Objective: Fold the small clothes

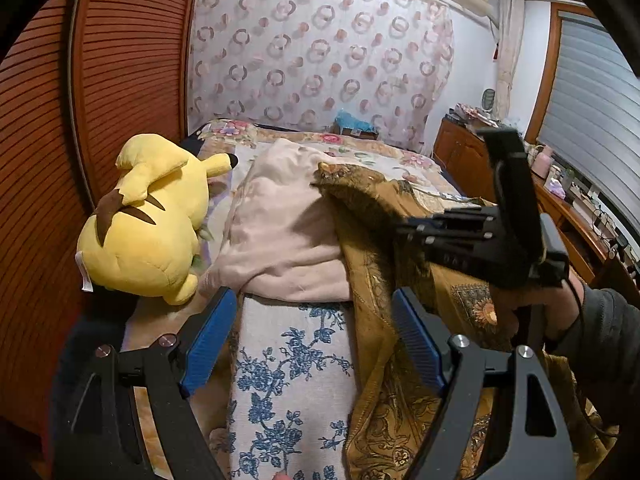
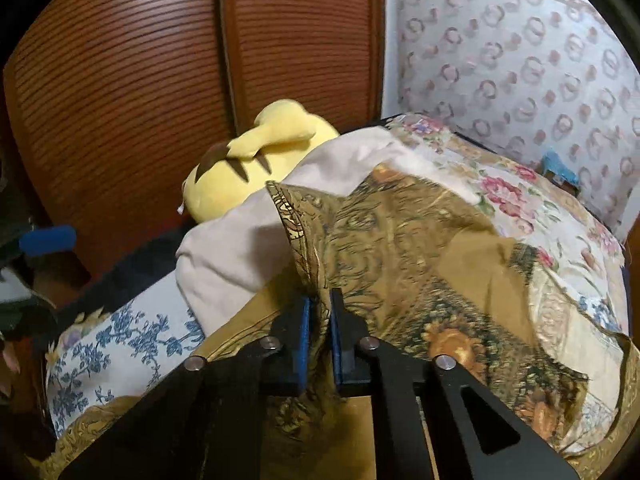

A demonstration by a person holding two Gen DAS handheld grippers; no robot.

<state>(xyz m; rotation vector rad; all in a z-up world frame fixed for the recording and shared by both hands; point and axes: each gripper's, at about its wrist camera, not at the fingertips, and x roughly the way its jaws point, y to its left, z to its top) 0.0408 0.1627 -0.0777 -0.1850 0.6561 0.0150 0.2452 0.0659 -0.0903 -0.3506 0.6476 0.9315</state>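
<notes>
Right gripper is clamped on a fold of the brown patterned cloth, which drapes far and right over the bed. Left gripper, jaws apart, hangs just left of that cloth, near the pink garment.

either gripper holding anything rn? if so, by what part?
Right gripper is shut on the brown patterned cloth, pinching a bunched fold near its edge. Left gripper is open, holding nothing, above the blue floral fabric.
</notes>
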